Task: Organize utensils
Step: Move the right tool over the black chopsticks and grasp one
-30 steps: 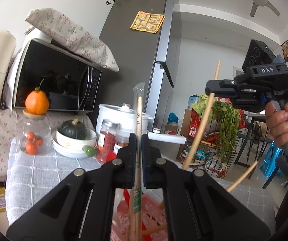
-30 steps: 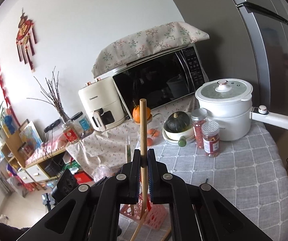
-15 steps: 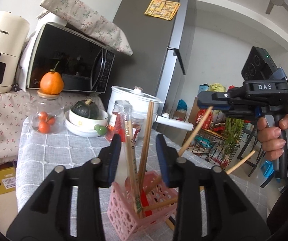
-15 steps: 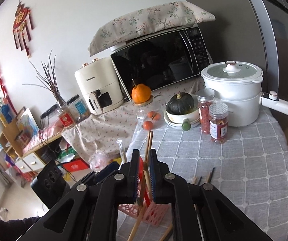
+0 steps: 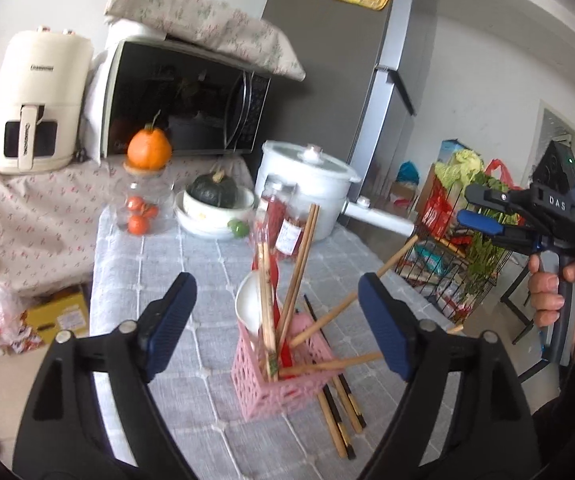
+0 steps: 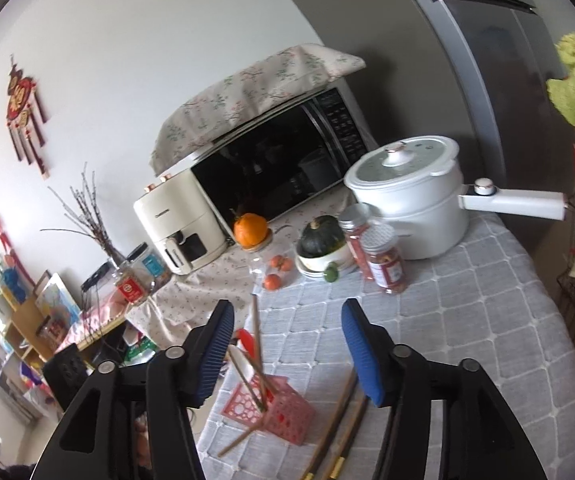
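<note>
A pink lattice basket [image 5: 283, 380] stands on the grey checked tablecloth and holds several wooden chopsticks [image 5: 301, 256], a white spoon [image 5: 247, 304] and a red utensil. More chopsticks [image 5: 339, 408] lie on the cloth at its right. My left gripper [image 5: 275, 320] is open and empty above the basket. My right gripper [image 6: 287, 344] is open and empty, above and right of the basket [image 6: 275, 408]; it also shows at the right of the left wrist view [image 5: 483, 216]. Loose chopsticks [image 6: 343, 420] lie below it.
At the back stand a white electric pot [image 6: 411, 200], two spice jars [image 6: 383, 264], a bowl with a green squash [image 6: 321, 240], a jar of tomatoes topped by an orange [image 5: 145, 184], a microwave [image 5: 183, 100] and an air fryer [image 5: 35, 100]. The fridge [image 5: 347, 60] is behind.
Both grippers have opened and let go of their chopsticks, which now stand in the pink basket. Both have drawn back and up from the basket.
</note>
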`<state>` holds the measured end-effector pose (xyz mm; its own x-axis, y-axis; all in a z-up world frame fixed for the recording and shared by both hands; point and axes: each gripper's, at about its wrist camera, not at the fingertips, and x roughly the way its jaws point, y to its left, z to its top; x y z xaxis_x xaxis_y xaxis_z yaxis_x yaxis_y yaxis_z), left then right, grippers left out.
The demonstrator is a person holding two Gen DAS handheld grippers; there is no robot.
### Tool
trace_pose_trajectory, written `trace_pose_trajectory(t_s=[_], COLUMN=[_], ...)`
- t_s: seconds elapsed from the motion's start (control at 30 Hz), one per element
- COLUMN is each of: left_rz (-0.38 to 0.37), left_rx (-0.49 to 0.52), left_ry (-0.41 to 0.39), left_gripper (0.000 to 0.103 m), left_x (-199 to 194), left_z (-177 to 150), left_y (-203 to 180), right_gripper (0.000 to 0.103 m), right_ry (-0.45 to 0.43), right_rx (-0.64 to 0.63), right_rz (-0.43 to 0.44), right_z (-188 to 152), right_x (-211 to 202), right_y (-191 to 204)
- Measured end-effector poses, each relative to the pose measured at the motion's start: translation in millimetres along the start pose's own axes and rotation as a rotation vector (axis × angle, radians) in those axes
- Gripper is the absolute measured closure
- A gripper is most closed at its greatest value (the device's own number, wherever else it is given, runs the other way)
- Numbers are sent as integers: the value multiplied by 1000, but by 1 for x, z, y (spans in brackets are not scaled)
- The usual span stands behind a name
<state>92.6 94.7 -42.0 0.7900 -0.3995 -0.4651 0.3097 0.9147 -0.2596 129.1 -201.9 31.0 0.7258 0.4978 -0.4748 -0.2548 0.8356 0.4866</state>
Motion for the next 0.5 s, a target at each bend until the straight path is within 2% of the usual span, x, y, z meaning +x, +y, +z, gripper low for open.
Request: trace_pose_trajectory(t_s=[0.23, 0.33, 0.5], left_rz=[110, 164, 221], left_rx=[-91, -118, -151], left_ry=[219, 319, 415], left_gripper=[6, 2, 1], left_x=[0, 3, 6], left_z=[-10, -22, -40], left_y=[-6, -11, -20], right_gripper=[27, 23, 17], right_ry=[80, 142, 237], right_rx=[9, 14, 12], right_rz=[-119, -152, -218], right_z=[-9, -16, -29], right_x=[-2, 6, 25], right_y=[-23, -32, -44])
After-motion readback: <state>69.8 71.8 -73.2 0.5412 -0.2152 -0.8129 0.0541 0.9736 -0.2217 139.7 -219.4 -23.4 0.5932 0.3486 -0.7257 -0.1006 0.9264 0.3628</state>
